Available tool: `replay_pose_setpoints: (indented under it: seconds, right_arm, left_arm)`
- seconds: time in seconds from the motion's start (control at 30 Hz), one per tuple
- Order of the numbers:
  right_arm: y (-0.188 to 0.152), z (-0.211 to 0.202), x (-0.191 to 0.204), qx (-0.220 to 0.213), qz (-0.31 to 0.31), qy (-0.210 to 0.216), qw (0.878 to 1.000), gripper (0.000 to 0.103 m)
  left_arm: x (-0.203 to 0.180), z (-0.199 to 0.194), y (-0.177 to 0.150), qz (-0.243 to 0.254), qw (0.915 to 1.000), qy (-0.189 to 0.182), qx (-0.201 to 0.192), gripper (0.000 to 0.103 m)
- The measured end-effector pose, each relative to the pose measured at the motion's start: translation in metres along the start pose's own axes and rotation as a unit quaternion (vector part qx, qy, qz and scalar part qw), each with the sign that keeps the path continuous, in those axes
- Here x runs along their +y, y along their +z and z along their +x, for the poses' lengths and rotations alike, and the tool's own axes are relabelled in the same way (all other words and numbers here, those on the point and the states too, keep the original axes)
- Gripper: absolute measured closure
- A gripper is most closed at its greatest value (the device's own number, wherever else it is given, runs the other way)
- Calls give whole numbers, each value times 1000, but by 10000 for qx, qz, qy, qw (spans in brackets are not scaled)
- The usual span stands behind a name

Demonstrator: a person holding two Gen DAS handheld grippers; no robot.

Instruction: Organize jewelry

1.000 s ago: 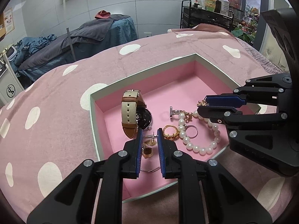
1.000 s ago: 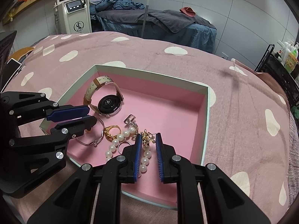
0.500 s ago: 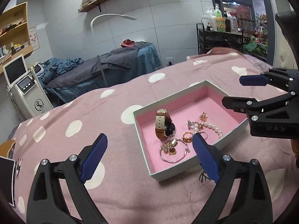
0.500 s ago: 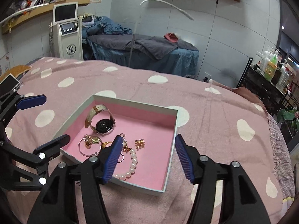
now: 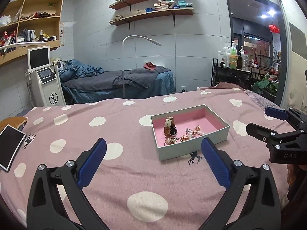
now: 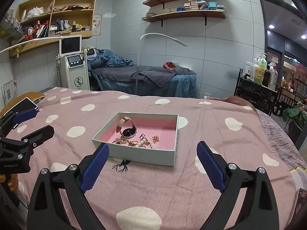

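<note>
We had both grippers spread wide and holding nothing. Left gripper (image 5: 153, 147) hovered over the pink polka-dot bedspread (image 5: 115, 172), its blue pads (image 5: 92, 161) well apart. The box (image 5: 193, 149) sat ahead and slightly right of centre, beyond the fingertips, its near corner showing between them, closer to the right pad. Right gripper (image 6: 153, 152) was also fully spread, and the box (image 6: 142, 156) lay straight ahead between the two pads (image 6: 210, 165), past their tips, not touching either.

All jewelry was inside the pink-lined box: the watch (image 6: 127, 129) with its tan strap stood on edge toward the left rear, and the pearl bracelet (image 6: 143, 143), gold ring (image 5: 184, 138) and a gold earring (image 6: 155, 139) were clustered near the front wall. We couldn't tell the small pieces apart cleanly.

Each gripper showed at the edge of the other's view, well off to the box's side. A phone (image 5: 10, 146) lay on the bedspread far left.
</note>
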State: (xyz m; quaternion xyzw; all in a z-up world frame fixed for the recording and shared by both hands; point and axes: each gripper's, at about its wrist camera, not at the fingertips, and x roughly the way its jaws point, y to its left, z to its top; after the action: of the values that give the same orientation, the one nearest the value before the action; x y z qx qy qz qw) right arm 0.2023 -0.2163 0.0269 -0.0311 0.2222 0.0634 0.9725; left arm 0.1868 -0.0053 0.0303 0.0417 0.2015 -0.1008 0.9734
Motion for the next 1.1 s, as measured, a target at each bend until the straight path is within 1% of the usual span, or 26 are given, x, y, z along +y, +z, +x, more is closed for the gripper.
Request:
replay_pose_setpoints:
  seconds: [0.1, 0.2, 0.27, 0.4, 0.6, 0.7, 0.8, 0.97, 1.1]
  right_arm:
    - [-11, -20, 4, -111, 46, -49, 9999, 9]
    - [-23, -40, 6, -214, 148, -92, 9996, 8]
    - [-32, -53, 8, -281, 200, -158, 9993, 8]
    - [-50, -77, 16, -303, 75, -320, 9990, 7]
    - [-73, -104, 22, -302, 175, -471, 9983, 7]
    - [-77, -112, 24, -292, 176, -511, 9981, 7]
    - [-80, -119, 26, -342, 159, -508, 9980, 7]
    - [-82, -127, 31, -332, 63, -489, 9982, 7]
    - [-83, -133, 30, -388, 68, -476, 9981, 7]
  left_arm:
    - [-1, -20, -9, -137, 9998, 2, -147, 6]
    - [-7, -40, -20, -202, 9992, 122, -334, 6]
    - [-10, -50, -29, -224, 9992, 129, -298, 6]
    - [-13, -69, -52, -495, 9986, 81, -162, 6]
    - [-19, -99, -76, -563, 9974, 425, -170, 6]
    - [-20, -108, -85, -586, 9973, 437, -57, 6]
    - [-20, -114, -89, -585, 9974, 408, -50, 6]
    - [-19, -124, -89, -669, 9961, 547, -174, 6]
    - [-20, -127, -88, -652, 9961, 548, -208, 6]
